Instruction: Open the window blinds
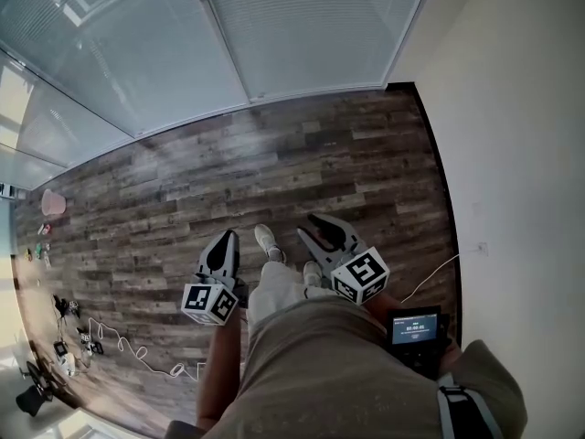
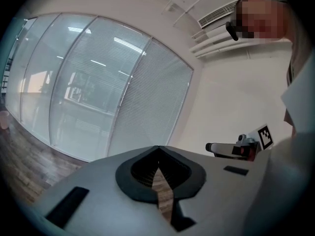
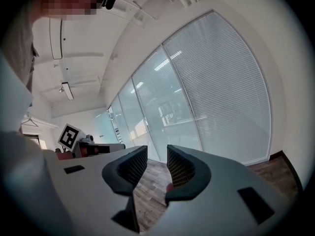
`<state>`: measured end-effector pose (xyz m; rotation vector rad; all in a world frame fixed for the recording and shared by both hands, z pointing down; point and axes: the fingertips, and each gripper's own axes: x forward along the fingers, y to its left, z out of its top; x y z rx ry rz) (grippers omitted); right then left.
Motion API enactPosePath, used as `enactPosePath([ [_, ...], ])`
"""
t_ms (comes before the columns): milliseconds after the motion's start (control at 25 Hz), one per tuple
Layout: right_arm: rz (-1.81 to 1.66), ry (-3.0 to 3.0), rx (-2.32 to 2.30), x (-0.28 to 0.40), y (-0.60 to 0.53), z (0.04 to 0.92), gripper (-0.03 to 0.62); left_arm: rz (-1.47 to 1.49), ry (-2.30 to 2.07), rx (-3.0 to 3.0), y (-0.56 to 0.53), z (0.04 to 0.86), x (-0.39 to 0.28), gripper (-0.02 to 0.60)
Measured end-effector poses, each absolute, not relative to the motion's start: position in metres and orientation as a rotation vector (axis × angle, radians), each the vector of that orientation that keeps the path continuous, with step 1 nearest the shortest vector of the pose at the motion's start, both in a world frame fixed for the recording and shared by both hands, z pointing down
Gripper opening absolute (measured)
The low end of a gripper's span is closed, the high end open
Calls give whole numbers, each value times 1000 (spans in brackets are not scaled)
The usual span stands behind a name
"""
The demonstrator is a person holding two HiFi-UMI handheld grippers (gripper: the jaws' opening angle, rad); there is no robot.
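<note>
From the head view I see the left claw (image 1: 225, 238) and the right claw (image 1: 311, 225) held low in front of my legs, over the wood floor (image 1: 274, 163) and well apart from the window blinds (image 1: 311, 26), which hang lowered across the glass at the far wall; only the left gripper view shows that claw's jaws pressed together with nothing between them; only the right gripper view shows the right claw's jaws standing apart, with bare floor in the gap; the head view cuts off the blinds' top; the slat tilt is too fine for me to make out.
</note>
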<state>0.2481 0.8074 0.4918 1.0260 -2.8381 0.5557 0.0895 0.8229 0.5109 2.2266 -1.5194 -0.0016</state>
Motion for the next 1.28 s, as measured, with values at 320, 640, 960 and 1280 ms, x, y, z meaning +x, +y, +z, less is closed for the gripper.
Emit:
enactPosePath([
  [320,594,-2834,1042,196,739,492,110,1,-1477,2229,754,516,46,15],
  [640,560,-2831,1073,132,648,485,110,-55,-1433,2274,662,511,-18,14],
  [960,500,-2796,1114,87,590,480,110,-24,-1458,2346,599,506,-78,12],
  [1280,613,-2742,1204,78,534,485,110,-64,-1385,2318,553,520,-104,12],
])
